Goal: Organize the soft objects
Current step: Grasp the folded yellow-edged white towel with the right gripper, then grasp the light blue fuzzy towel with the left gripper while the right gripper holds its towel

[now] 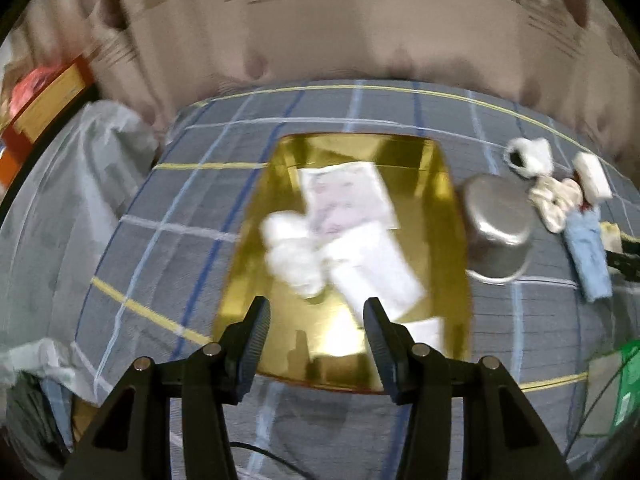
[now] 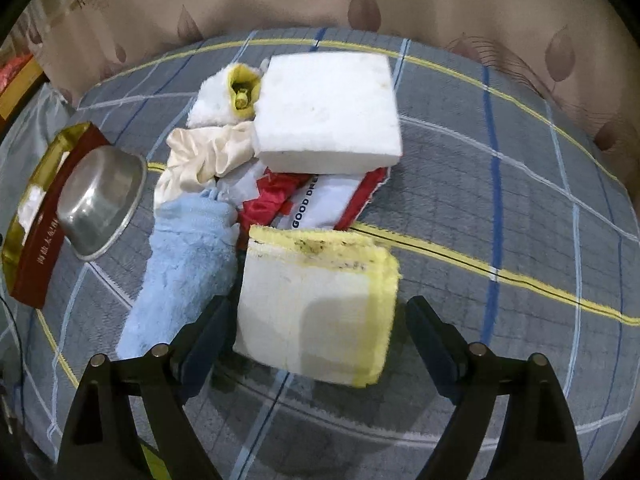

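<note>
In the left wrist view a gold-lined box lies on the checked bedcover, holding a white fluffy piece and flat white packets. My left gripper hangs open over the box's near end with nothing between its fingers. In the right wrist view a folded white cloth with yellow edging lies between the spread fingers of my right gripper, which is open; the right finger stands clear of the cloth. Beyond it lie a blue towel, a cream cloth, a white foam block and a red-and-white bag.
An upturned metal bowl sits between the pile and the box's red outer wall; it also shows beside the box as the metal bowl. A pale plastic sheet lies left of the bed. A patterned curtain hangs behind.
</note>
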The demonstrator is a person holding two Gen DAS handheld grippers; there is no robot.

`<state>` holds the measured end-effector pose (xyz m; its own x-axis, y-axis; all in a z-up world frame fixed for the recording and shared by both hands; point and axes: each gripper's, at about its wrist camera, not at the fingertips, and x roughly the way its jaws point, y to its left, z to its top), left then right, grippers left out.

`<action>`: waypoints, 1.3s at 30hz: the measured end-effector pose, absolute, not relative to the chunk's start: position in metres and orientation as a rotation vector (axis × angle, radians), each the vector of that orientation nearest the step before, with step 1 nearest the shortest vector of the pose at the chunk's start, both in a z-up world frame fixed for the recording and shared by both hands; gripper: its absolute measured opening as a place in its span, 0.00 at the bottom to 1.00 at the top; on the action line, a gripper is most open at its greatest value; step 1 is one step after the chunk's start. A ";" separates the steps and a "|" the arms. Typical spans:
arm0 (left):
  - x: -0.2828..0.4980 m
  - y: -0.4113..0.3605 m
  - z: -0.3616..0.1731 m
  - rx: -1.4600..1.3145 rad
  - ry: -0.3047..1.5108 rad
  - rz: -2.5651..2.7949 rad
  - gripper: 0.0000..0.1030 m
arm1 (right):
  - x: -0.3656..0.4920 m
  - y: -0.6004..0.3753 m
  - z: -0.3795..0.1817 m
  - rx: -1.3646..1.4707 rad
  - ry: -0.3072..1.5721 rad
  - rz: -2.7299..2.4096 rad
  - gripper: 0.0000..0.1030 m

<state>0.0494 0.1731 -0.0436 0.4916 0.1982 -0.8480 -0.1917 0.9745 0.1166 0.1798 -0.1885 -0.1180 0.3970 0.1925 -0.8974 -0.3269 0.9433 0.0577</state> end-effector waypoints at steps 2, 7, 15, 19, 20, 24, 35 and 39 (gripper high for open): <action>0.055 0.158 -0.043 0.021 1.030 0.202 0.48 | 0.183 -0.184 -0.123 -0.161 1.121 0.322 0.84; 0.067 0.116 -0.044 0.057 1.044 0.110 0.48 | 0.181 -0.187 -0.125 -0.163 1.086 0.322 0.73; 0.092 0.050 -0.049 0.075 1.076 -0.045 0.48 | 0.160 -0.222 -0.122 -0.158 1.013 0.250 0.64; 0.100 0.018 -0.051 0.082 1.093 -0.122 0.48 | 0.146 -0.254 -0.125 -0.120 0.979 0.151 0.64; 0.102 0.011 -0.052 0.072 1.099 -0.147 0.48 | 0.143 -0.260 -0.126 -0.101 0.971 0.132 0.64; 0.113 -0.016 -0.058 0.021 1.127 -0.237 0.48 | 0.128 -0.285 -0.128 -0.054 0.926 0.036 0.64; 0.147 -0.074 -0.069 -0.069 1.184 -0.362 0.48 | 0.120 -0.298 -0.135 0.023 0.881 0.012 0.67; 0.162 -0.098 -0.075 -0.058 1.196 -0.369 0.48 | 0.121 -0.298 -0.136 0.022 0.882 0.015 0.69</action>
